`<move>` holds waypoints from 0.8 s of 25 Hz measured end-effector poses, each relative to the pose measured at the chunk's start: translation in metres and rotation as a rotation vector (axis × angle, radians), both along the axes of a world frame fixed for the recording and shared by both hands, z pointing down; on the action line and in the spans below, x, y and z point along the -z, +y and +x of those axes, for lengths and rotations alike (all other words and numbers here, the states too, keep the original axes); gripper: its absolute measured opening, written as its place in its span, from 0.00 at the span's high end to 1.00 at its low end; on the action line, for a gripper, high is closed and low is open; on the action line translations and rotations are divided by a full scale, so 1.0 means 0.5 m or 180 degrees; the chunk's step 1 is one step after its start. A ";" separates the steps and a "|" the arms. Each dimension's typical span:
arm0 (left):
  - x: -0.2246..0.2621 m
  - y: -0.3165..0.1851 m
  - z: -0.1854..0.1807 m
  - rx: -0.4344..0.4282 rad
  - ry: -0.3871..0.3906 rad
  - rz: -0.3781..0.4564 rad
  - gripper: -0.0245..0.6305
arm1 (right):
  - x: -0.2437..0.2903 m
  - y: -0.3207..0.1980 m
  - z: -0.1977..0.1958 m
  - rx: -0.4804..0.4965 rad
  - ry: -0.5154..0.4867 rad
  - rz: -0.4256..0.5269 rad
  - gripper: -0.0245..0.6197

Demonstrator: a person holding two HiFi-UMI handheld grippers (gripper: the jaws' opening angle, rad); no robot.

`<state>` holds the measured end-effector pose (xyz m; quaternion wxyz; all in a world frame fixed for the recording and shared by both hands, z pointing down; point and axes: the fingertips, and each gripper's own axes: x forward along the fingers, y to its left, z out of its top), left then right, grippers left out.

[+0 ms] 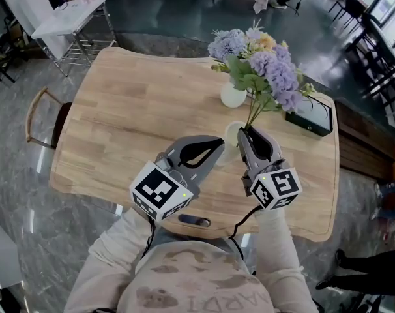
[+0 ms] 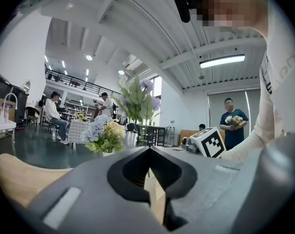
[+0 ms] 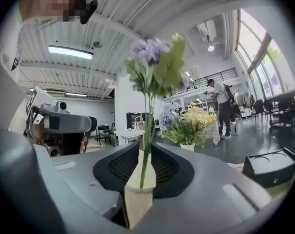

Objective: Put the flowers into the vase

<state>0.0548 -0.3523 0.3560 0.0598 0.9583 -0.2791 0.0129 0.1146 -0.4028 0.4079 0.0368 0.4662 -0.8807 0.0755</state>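
A white vase point(image 1: 233, 97) full of blue, yellow and lilac flowers point(image 1: 240, 44) stands at the table's far middle. My right gripper point(image 1: 245, 134) is shut on the thin green stem point(image 3: 147, 150) of a purple flower sprig point(image 1: 280, 78), which rises up and to the right over the table. The sprig's head point(image 3: 155, 62) towers above the jaws in the right gripper view. A small white round vessel point(image 1: 234, 133) sits between the two gripper tips, partly hidden. My left gripper point(image 1: 218, 144) is shut just left of it, with nothing showing between its jaws point(image 2: 148, 149).
A black box point(image 1: 312, 115) lies on the wooden table point(image 1: 132, 109) at the right, past the sprig. A chair point(image 1: 43, 119) stands at the table's left side, and a white side table point(image 1: 72, 15) stands farther off. People stand in the hall behind.
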 end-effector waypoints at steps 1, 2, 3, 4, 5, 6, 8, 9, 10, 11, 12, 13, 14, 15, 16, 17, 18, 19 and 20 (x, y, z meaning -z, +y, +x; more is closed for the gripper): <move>0.000 -0.001 -0.001 0.0003 -0.0001 0.0003 0.96 | -0.002 0.002 -0.003 0.0019 0.0050 0.0023 0.76; -0.001 -0.001 -0.002 0.0009 -0.0002 0.0003 0.96 | -0.005 0.005 -0.005 0.0033 0.0088 0.0032 0.72; -0.001 -0.001 -0.004 0.0017 -0.0002 0.0000 0.96 | -0.006 0.007 -0.006 0.0037 0.0109 0.0033 0.70; -0.002 0.001 -0.004 0.0021 -0.0001 -0.0003 0.96 | -0.007 0.009 -0.006 0.0029 0.0119 0.0030 0.69; -0.001 0.002 -0.004 0.0019 0.0001 -0.0002 0.96 | -0.008 0.012 -0.004 0.0018 0.0125 0.0023 0.68; -0.001 0.004 -0.004 0.0013 0.0002 0.0002 0.96 | -0.009 0.016 -0.003 0.0010 0.0130 0.0010 0.67; 0.001 0.007 -0.003 0.0003 0.0001 0.0017 0.96 | -0.012 0.025 0.001 0.0006 0.0132 -0.0026 0.67; 0.003 0.009 -0.003 0.0001 0.0003 0.0023 0.96 | -0.013 0.031 0.003 0.0006 0.0127 -0.0043 0.67; 0.004 0.011 -0.003 0.0001 0.0006 0.0026 0.96 | -0.014 0.039 0.005 0.0003 0.0120 -0.0057 0.67; 0.005 0.013 -0.002 0.0001 0.0008 0.0030 0.96 | -0.015 0.048 0.008 -0.0001 0.0111 -0.0069 0.67; 0.006 0.016 -0.002 0.0000 0.0008 0.0034 0.96 | -0.016 0.058 0.012 -0.0005 0.0100 -0.0079 0.67; 0.007 0.018 -0.001 -0.0003 0.0005 0.0038 0.96 | -0.015 0.068 0.015 -0.0010 0.0087 -0.0087 0.67; 0.008 0.022 0.001 -0.0007 0.0002 0.0041 0.96 | -0.014 0.080 0.019 -0.0014 0.0072 -0.0091 0.67; 0.010 0.026 0.003 -0.0012 0.0000 0.0045 0.96 | -0.011 0.092 0.022 -0.0019 0.0051 -0.0092 0.67; 0.011 0.031 0.007 -0.0022 0.0002 0.0049 0.96 | -0.008 0.107 0.026 -0.0023 0.0026 -0.0090 0.67; 0.013 0.037 0.012 -0.0035 0.0006 0.0055 0.96 | -0.003 0.122 0.030 -0.0022 0.0001 -0.0084 0.67; 0.015 0.044 0.018 -0.0051 0.0012 0.0065 0.96 | 0.003 0.139 0.033 -0.0018 -0.0026 -0.0070 0.68; 0.018 0.053 0.025 -0.0068 0.0018 0.0077 0.96 | 0.010 0.157 0.035 -0.0012 -0.0059 -0.0046 0.68; 0.020 0.064 0.032 -0.0086 0.0021 0.0091 0.96 | 0.019 0.174 0.037 -0.0009 -0.0102 -0.0015 0.69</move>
